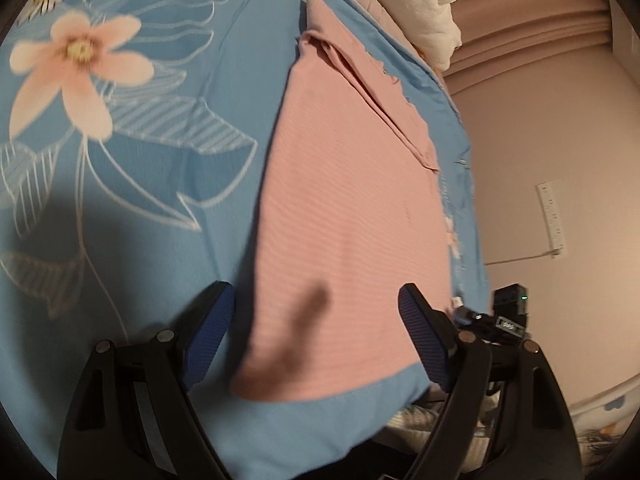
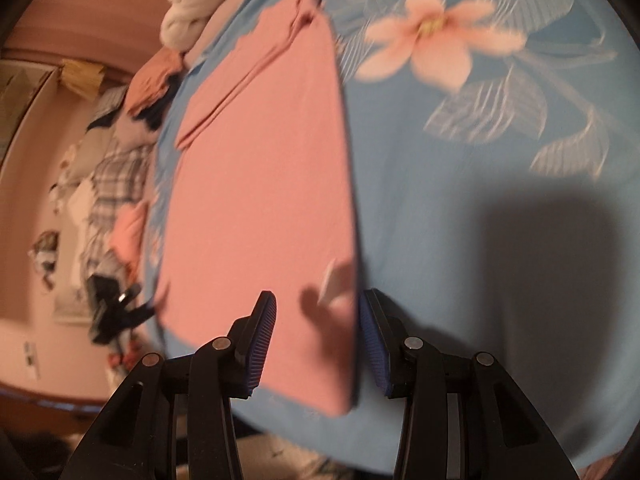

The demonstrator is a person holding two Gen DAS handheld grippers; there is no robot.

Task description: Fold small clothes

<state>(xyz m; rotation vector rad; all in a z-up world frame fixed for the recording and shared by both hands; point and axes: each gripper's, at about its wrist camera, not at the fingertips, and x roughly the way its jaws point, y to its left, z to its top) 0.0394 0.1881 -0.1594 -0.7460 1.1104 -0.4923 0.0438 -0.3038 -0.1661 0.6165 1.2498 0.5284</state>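
Shirt dead ahead, long axis toward 12 o'clock. My right gripper nearer, half open, straddling near corner; my left gripper wide open, empty.

From my end the pink garment looks like a finely ribbed knit, matt and soft. The bed sheet under it is smooth printed cloth with a slight sheen. Upper right of the left view there's a fluffy white blanket. Gripper pads are ridged blue rubber on matt black plastic arms with shiny metal pins.
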